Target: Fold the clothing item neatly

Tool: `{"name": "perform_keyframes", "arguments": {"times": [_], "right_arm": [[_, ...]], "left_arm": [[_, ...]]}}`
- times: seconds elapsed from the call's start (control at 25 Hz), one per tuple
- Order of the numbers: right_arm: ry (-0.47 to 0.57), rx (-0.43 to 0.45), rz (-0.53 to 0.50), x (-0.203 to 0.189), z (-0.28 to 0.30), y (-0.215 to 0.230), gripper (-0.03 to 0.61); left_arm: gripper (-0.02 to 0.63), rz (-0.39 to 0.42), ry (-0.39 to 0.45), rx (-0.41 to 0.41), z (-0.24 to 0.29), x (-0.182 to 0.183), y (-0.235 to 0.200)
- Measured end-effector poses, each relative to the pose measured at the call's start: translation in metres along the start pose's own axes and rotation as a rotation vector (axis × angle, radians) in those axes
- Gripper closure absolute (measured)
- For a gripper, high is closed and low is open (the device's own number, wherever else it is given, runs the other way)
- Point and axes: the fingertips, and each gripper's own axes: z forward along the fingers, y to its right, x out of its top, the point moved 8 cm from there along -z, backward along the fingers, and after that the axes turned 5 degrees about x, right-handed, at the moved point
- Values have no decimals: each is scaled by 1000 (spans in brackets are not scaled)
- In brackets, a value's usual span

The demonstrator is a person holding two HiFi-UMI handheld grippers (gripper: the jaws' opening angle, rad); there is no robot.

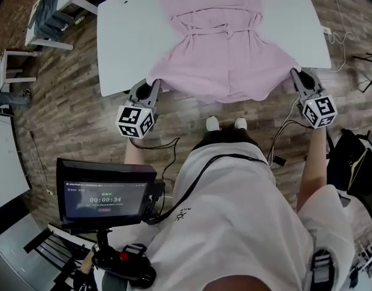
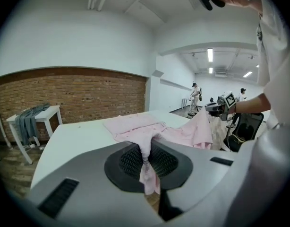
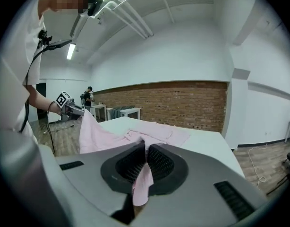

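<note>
Gripping opposite hem corners, left gripper (image 1: pixel 153 86) and right gripper (image 1: pixel 296 75) each have jaws clamped on the pink dress (image 1: pixel 222 53). Its hem is held off the table (image 1: pixel 122 35) edge at frame centre, and the bodice lies flat at upper centre. The wide grip likely keeps the fold edge taut.

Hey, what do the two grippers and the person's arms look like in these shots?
Both the left gripper and right gripper have grey moulded bodies, black ribbed pads inside the jaws, and a white cube printed with black square markers. Black cables trail from them. The person wears a white short-sleeved shirt.
</note>
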Motion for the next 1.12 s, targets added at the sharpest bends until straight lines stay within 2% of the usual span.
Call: {"name": "perform_keyframes", "arguments": {"times": [0.2, 0.4, 0.64, 0.88, 1.12], "right_arm": [[46, -89, -51, 31, 19, 4, 569], [67, -142, -82, 52, 37, 16, 569], [67, -195, -113, 70, 66, 50, 569], [44, -176, -119, 75, 112, 89, 569], [-68, -107, -136, 64, 186, 140, 569]], "left_arm": [[601, 33, 69, 12, 16, 32, -30], [601, 53, 102, 41, 34, 53, -51], [601, 52, 117, 78, 64, 71, -72], [601, 54, 54, 147, 120, 81, -97], [601, 80, -92, 197, 203, 78, -132]]}}
